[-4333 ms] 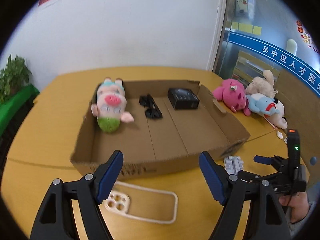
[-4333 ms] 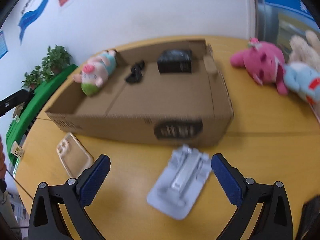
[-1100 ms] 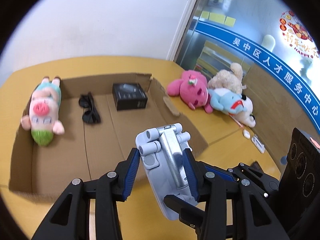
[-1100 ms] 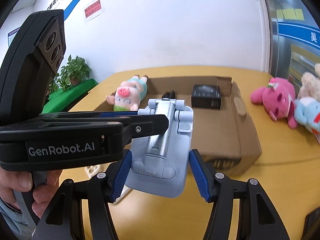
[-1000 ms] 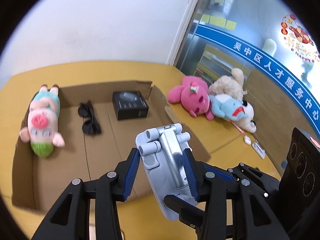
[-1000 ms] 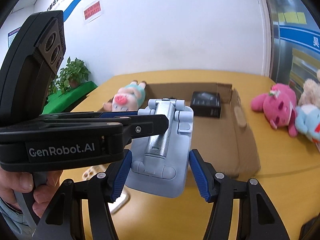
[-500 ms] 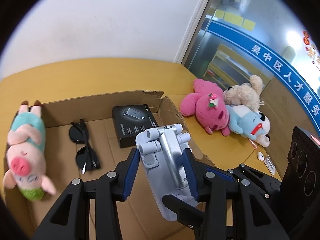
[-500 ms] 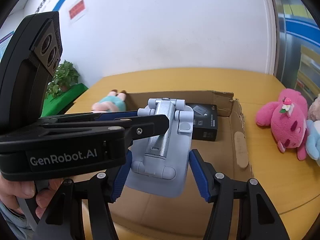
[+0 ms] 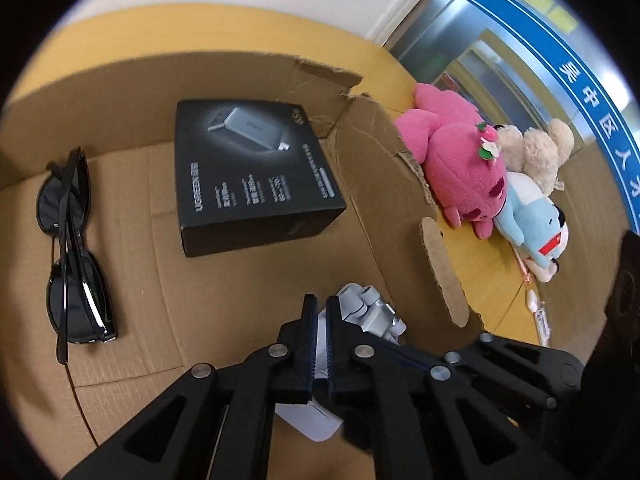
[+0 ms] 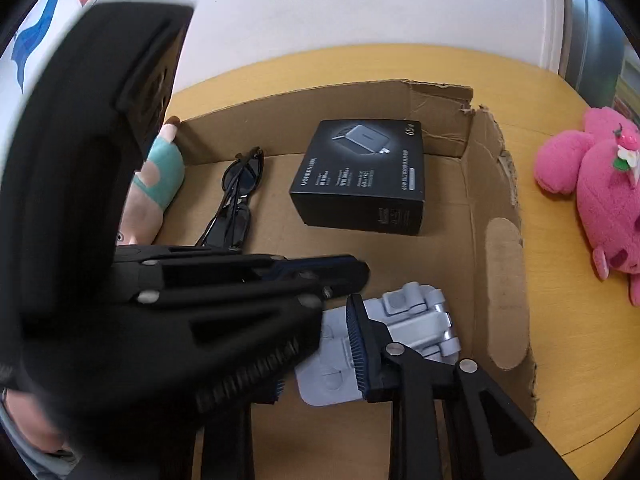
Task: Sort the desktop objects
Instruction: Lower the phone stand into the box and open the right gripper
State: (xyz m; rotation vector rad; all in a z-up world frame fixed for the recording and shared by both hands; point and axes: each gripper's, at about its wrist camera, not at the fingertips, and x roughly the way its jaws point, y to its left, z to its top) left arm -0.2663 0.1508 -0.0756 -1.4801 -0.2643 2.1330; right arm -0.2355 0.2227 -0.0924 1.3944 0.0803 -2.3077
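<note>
A grey folding phone stand (image 10: 404, 336) lies on the floor of the cardboard box (image 10: 476, 216), near its right wall; it also shows in the left wrist view (image 9: 368, 312). My left gripper (image 9: 319, 344) is shut with its jaws nearly touching, just above the stand's left part. My right gripper (image 10: 320, 348) has its jaws apart around the stand's lower half; its left finger is hidden behind the left gripper's body. Whether either one still grips the stand is unclear. The box (image 9: 440, 264) also holds a black charger box (image 9: 252, 176), black sunglasses (image 9: 70, 256) and a pig plush (image 10: 156, 184).
A pink plush (image 9: 464, 160), a beige plush (image 9: 536, 148) and a blue-white plush (image 9: 532, 224) lie on the yellow table (image 9: 504, 280) right of the box. The left gripper's body fills the left of the right wrist view.
Both grippers carried the stand forward and down into the box. The left gripper's jaws have closed much narrower, and the stand now rests on the box floor.
</note>
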